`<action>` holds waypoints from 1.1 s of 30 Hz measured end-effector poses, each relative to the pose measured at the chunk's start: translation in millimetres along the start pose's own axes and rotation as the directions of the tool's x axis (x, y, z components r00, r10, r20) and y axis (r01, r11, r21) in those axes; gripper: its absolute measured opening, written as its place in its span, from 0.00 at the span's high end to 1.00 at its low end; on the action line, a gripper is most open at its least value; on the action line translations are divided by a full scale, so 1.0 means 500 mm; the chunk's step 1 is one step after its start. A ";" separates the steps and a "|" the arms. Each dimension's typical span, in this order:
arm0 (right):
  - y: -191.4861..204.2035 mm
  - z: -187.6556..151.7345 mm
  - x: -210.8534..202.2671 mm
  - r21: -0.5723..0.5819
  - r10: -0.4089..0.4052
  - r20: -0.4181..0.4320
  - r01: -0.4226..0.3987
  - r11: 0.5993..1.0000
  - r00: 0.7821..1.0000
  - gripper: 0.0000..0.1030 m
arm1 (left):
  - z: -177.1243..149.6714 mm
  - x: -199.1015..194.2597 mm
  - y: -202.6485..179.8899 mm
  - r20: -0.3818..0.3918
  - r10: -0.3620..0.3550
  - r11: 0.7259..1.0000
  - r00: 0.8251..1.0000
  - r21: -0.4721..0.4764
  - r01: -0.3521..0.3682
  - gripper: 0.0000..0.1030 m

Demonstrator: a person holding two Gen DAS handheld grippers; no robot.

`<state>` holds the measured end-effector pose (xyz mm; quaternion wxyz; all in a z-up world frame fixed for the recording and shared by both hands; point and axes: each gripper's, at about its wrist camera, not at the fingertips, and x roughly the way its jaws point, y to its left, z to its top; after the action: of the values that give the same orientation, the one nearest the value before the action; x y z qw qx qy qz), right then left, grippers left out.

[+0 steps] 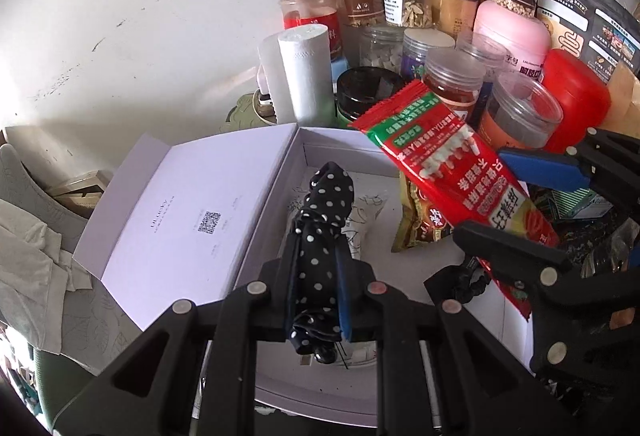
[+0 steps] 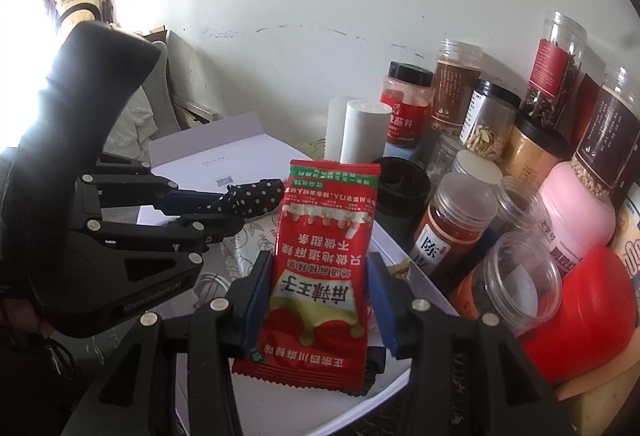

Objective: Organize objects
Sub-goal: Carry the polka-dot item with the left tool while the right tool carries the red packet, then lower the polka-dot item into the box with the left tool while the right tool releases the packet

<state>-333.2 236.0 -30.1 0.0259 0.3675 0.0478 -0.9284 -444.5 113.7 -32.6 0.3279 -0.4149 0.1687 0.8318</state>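
Observation:
My left gripper (image 1: 318, 268) is shut on a black polka-dot cloth item (image 1: 322, 211) and holds it over the open white box (image 1: 288, 171). My right gripper (image 2: 322, 276) is shut on a red snack packet (image 2: 320, 268) and holds it upright above the box's right side. The packet also shows in the left wrist view (image 1: 448, 163), slanted, to the right of the cloth item. The left gripper with the cloth (image 2: 256, 199) shows at the left of the right wrist view. The box's lid (image 1: 188, 211) lies open to the left.
Many jars stand behind and right of the box: a red-label jar (image 1: 308, 11), a pink tub (image 1: 514, 35), a red container (image 1: 576, 95), clear-lidded jars (image 1: 520, 115). White paper rolls (image 1: 304, 71) stand behind the box. A yellow snack bag (image 1: 416, 220) lies in the box. Crumpled cloth (image 1: 28, 252) lies left.

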 end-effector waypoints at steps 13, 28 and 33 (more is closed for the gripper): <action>-0.017 -0.028 0.077 0.020 0.023 -0.069 -0.022 1.000 0.997 0.54 | -0.011 0.078 -0.008 -0.060 -0.015 1.000 0.998 0.004 0.015 0.85; -0.019 -0.042 0.119 0.032 0.051 -0.102 -0.048 0.998 0.993 0.54 | -0.006 0.100 -0.015 -0.064 -0.023 1.000 0.998 0.009 0.023 0.84; -0.024 -0.048 0.127 0.044 0.061 -0.116 -0.056 0.997 0.991 0.54 | -0.005 0.100 -0.016 -0.057 -0.020 1.000 0.998 0.007 0.021 0.84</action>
<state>-364.2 249.5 -90.3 0.0426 0.4231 0.0196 -0.9049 -459.5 138.5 -73.9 0.3331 -0.4387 0.1768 0.8157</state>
